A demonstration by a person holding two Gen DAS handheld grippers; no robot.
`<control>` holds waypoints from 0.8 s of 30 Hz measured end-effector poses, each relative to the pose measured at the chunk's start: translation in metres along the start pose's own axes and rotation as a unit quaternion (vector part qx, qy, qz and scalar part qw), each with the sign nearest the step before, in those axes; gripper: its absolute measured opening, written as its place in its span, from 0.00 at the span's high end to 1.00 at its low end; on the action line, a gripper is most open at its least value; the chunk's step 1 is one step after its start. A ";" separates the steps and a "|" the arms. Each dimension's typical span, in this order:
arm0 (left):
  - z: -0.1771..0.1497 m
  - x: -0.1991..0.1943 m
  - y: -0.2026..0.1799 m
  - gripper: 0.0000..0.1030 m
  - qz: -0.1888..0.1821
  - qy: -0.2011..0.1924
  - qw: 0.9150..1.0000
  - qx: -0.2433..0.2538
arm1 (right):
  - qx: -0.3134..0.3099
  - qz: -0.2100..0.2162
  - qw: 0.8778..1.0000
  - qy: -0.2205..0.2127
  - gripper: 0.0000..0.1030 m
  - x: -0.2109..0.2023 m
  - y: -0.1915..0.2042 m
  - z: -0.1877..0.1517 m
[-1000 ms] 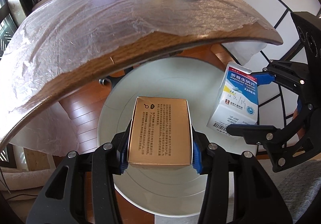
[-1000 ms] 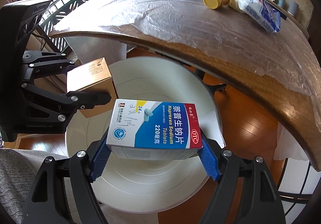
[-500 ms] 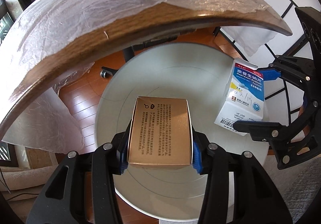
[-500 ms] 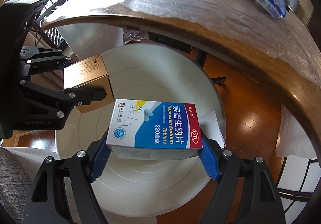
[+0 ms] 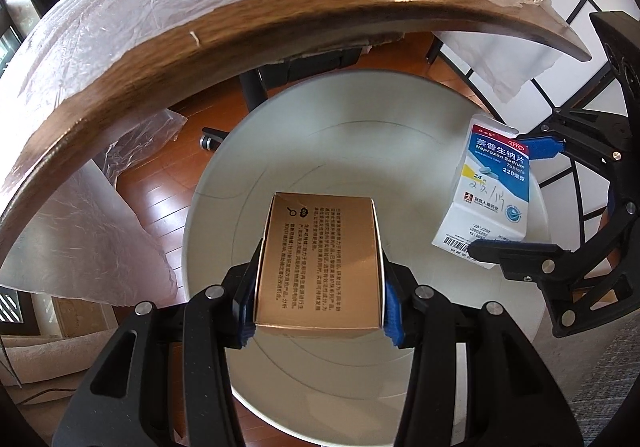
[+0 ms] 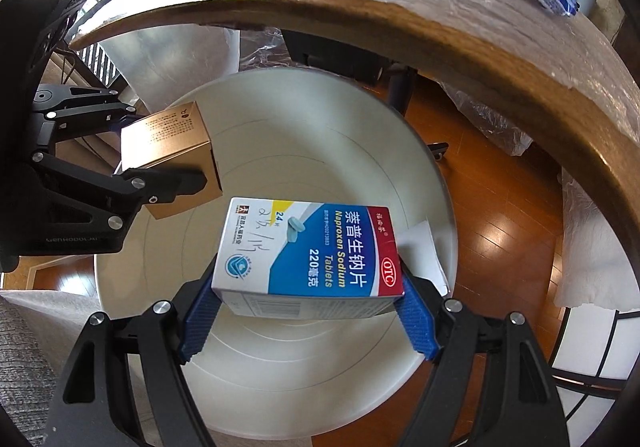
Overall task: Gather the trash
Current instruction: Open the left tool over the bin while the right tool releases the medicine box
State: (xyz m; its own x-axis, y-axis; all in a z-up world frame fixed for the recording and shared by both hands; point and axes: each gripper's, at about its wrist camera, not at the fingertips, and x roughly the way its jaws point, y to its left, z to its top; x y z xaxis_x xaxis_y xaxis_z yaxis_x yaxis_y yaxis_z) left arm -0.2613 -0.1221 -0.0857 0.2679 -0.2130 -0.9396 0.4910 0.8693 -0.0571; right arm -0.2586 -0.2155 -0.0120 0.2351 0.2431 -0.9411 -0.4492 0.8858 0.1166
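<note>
Already both my claws hang over the white bin point(image 5: 400, 119): left gripper point(image 5: 320, 303) clamps the gold box point(image 5: 320, 259), right gripper point(image 6: 306, 311) clamps the pill box point(image 6: 308, 251); neither dropped yet, table point(image 6: 460, 27) litter left

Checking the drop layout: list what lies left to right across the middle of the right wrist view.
Black left gripper → gold cardboard box → blue-and-white Naproxen tablet box → white bin's rim → wooden floor → white plastic sheet.
</note>
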 end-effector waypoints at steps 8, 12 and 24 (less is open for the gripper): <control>0.002 0.002 0.000 0.52 0.002 0.002 1.000 0.004 | 0.002 0.000 1.000 0.002 0.25 0.004 -0.002 -0.001; 0.000 0.002 0.003 0.50 -0.002 0.006 1.000 0.006 | 0.004 -0.001 1.000 0.003 0.25 0.004 -0.003 -0.001; -0.006 -0.014 0.010 0.32 0.002 -0.005 1.000 -0.002 | 0.014 0.004 0.999 -0.034 0.16 -0.031 -0.012 -0.007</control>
State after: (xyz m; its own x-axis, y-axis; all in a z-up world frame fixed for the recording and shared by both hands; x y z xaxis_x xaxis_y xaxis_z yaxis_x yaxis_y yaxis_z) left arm -0.2654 -0.1072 -0.0751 0.2772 -0.2144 -0.9366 0.4865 0.8719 -0.0556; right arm -0.2665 -0.2362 0.0131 0.2899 0.2746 -0.9168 -0.4271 0.8944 0.1329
